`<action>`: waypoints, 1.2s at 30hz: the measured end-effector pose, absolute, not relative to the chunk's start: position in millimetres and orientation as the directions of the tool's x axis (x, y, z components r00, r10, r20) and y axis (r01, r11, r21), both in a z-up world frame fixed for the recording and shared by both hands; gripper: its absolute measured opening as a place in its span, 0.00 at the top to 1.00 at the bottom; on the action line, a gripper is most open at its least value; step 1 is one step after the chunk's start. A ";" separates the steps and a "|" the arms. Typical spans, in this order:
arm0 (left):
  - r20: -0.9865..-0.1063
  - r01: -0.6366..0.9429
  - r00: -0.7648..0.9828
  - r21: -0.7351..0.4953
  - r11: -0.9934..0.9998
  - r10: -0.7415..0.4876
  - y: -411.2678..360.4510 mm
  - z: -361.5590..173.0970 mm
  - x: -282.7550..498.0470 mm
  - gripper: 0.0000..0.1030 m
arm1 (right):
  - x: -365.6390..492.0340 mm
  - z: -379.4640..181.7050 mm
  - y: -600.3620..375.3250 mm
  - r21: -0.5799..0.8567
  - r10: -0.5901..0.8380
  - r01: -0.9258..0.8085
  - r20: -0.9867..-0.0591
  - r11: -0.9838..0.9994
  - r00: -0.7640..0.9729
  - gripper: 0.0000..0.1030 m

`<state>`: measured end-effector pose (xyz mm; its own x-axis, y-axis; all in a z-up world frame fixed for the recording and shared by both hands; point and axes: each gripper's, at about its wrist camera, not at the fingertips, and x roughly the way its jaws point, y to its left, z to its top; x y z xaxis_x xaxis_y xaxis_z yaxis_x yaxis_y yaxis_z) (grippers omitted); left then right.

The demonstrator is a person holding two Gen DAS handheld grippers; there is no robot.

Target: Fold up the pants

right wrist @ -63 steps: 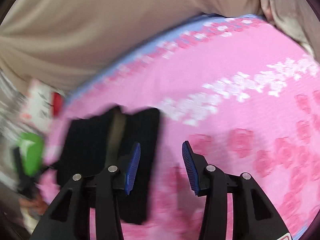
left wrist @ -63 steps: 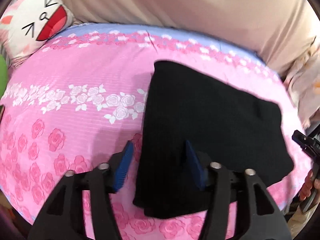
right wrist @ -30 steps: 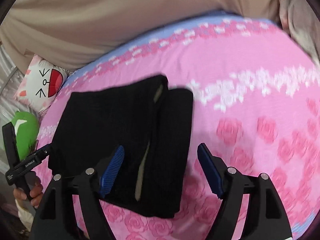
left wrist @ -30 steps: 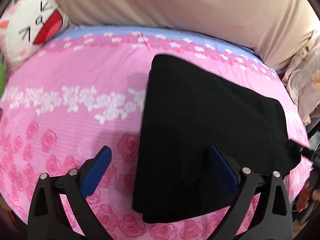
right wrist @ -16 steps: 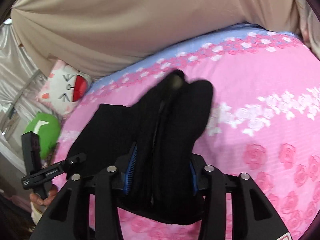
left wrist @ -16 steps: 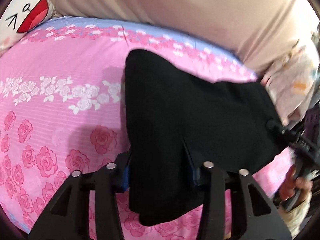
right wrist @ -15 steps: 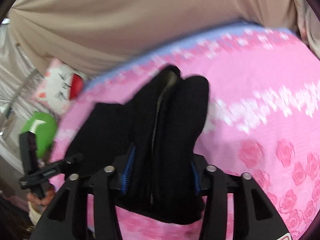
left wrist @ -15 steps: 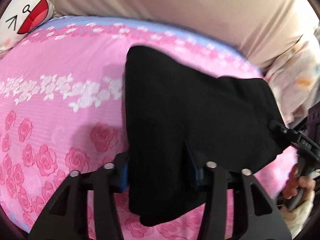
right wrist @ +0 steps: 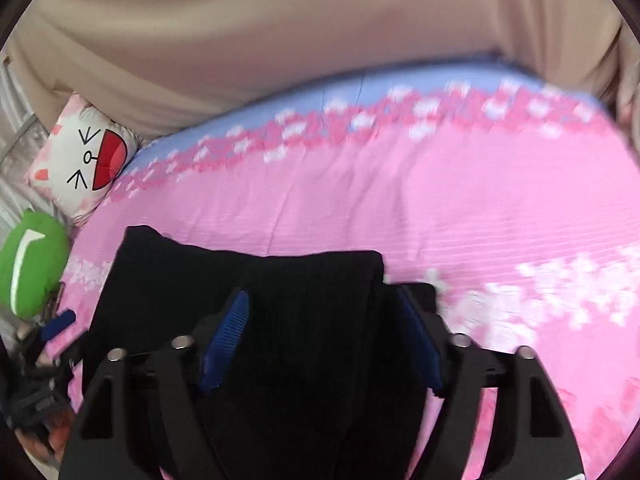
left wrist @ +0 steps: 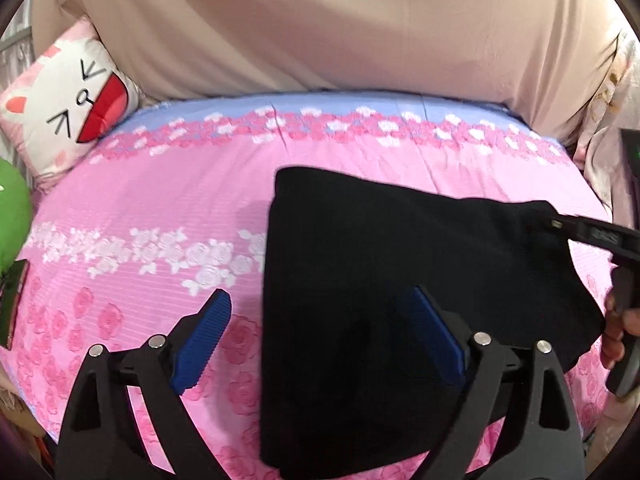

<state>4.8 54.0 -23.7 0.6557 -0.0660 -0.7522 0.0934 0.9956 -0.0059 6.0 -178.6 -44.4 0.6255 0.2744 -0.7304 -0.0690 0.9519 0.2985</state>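
Black pants (left wrist: 400, 272) are laid on a pink bedsheet (left wrist: 160, 200). The left gripper (left wrist: 320, 344) is being opened, its pads clear of the pants' edge. The right gripper (right wrist: 324, 340) is being closed on a raised fold of the pants.

Black pants (left wrist: 380, 280) on pink bedsheet (left wrist: 160, 200)

Folded pants (left wrist: 384, 280) lie on the bedsheet (left wrist: 160, 200), a cat cushion (left wrist: 68, 100) at its far left corner, curtain (left wrist: 320, 20) behind.
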 end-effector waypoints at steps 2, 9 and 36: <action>-0.768 0.085 0.638 0.002 0.996 -0.053 50.8 -32.5 11.4 0.14 | 8.8 -39.0 -177.7 0.316 0.293 -0.081 -0.714 0.945 0.636 0.78; -0.801 0.070 0.598 0.018 0.997 -0.027 43.3 -52.6 25.8 0.13 | 13.5 -60.4 -191.7 0.271 0.244 -0.051 -0.747 0.961 0.619 0.76; -0.804 0.088 0.595 0.045 0.995 -0.016 37.6 -45.9 -9.2 0.12 | -131.7 -57.9 -181.1 0.303 0.279 -0.079 -0.703 0.950 0.654 0.60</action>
<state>-9.2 37.6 -45.9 0.5949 -0.0161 -0.8036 0.0883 0.9951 0.0455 -131.7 -181.1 -57.9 0.6540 0.2789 -0.7032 -0.0788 0.9496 0.3034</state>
